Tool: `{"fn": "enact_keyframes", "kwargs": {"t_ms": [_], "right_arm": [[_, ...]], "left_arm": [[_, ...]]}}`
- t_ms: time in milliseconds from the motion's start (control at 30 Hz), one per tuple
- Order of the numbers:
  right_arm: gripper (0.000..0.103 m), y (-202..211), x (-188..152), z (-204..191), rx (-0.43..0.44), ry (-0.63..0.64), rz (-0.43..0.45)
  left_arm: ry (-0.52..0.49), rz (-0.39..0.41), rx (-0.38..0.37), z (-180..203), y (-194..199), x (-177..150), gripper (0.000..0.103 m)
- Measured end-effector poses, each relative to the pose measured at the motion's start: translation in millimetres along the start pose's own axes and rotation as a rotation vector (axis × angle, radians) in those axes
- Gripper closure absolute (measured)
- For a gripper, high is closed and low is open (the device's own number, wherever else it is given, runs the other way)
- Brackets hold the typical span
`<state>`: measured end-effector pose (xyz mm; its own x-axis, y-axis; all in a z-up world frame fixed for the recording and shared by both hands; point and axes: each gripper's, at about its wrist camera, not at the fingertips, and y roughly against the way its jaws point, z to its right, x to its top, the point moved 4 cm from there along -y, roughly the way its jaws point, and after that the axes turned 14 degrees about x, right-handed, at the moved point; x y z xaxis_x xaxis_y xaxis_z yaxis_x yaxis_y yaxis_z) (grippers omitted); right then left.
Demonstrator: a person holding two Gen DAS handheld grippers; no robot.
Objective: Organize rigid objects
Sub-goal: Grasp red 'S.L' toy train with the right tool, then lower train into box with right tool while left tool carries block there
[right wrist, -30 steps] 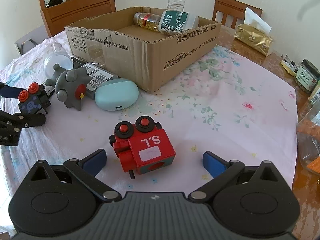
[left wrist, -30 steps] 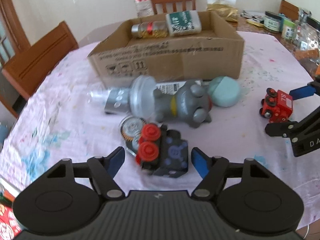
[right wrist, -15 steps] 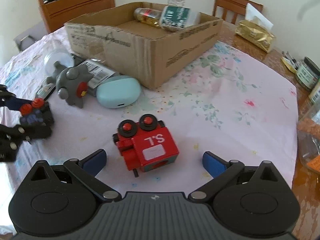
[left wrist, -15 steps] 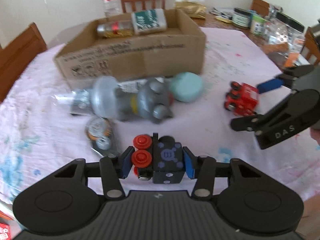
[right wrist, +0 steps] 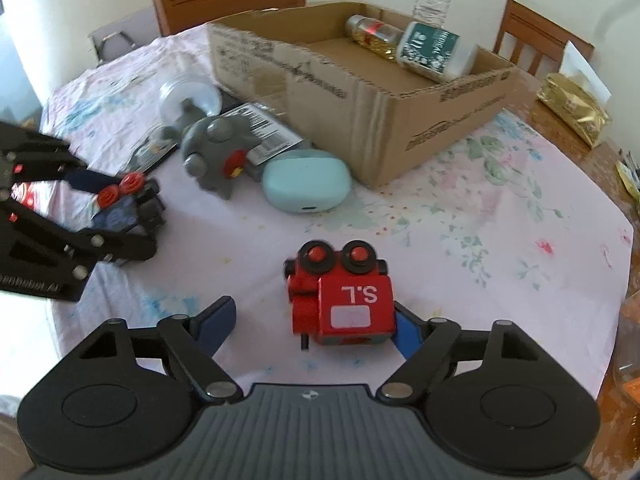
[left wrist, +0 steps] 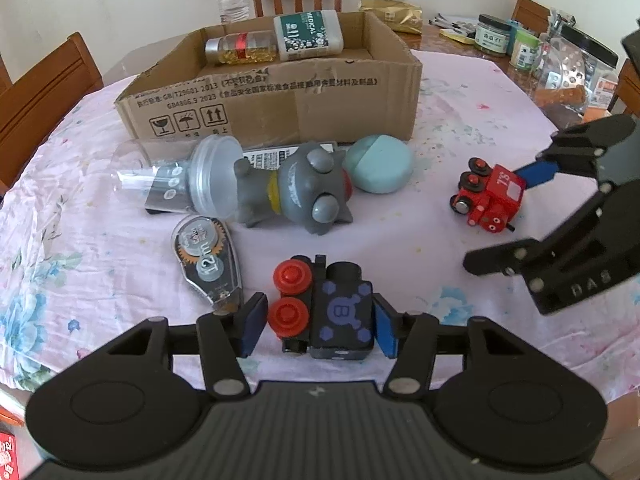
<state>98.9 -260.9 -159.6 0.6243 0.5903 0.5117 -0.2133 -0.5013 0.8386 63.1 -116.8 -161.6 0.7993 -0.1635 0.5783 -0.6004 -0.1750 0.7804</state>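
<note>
Left gripper [left wrist: 318, 322] clamps black train [left wrist: 326, 308] marked "B". Right gripper [right wrist: 316, 330] gapes around red train [right wrist: 342, 300] labelled "S.L". Box [left wrist: 280, 96] holds "MEDICAL" bottle [left wrist: 308, 34].

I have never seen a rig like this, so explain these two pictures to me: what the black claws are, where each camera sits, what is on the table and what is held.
There is no robot here. A person holds a two-finger claw in each hand, and a camera on each claw looks out along its fingers. One picture comes from the left gripper, closed on a black toy train. The other comes from the right gripper, open, with a red toy train between its fingers. On the tablecloth lie a grey toy figure, a pale blue case and a tape dispenser. The cardboard box behind holds two bottles.
</note>
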Motion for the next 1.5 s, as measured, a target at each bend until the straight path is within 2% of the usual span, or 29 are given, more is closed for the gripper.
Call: {"fn": "enact_keyframes", "kwargs": {"t_ms": [167, 333, 433, 700, 833, 867, 1233, 1500], "right_arm": [[0.026, 1.2, 0.2, 4.0, -0.016, -0.033, 0.033], [0.029, 2.3, 2.0, 9.1, -0.039, -0.013, 0.044], [0.032, 3.7, 1.2, 11.9, -0.036, -0.014, 0.051], [0.038, 1.2, 4.4, 10.6, -0.016, -0.016, 0.062], [0.043, 0.9, 5.4, 10.9, -0.015, -0.015, 0.062], [0.044, 1.1, 5.4, 11.1, -0.014, -0.014, 0.06], [0.044, 4.1, 4.9, 11.5, -0.031, -0.017, 0.029], [0.044, 21.1, 10.6, 10.6, -0.017, -0.024, 0.026]], "left_arm": [[0.006, -0.001, 0.008, 0.6, 0.5, -0.2, 0.044], [0.014, -0.007, 0.013, 1.2, 0.6, -0.4, 0.044], [0.019, -0.008, 0.02, 1.7, 0.2, -0.7, 0.04], [0.023, 0.004, 0.014, 3.1, -1.7, 0.8, 0.04], [0.041, 0.002, -0.011, 0.0, -3.7, 1.9, 0.047], [0.041, 0.002, -0.017, -0.4, -3.7, 2.0, 0.052], [-0.007, -0.031, -0.047, -7.0, -2.9, 5.9, 0.054], [-0.055, -0.036, -0.082, -18.4, 12.7, 19.7, 0.054]]}}
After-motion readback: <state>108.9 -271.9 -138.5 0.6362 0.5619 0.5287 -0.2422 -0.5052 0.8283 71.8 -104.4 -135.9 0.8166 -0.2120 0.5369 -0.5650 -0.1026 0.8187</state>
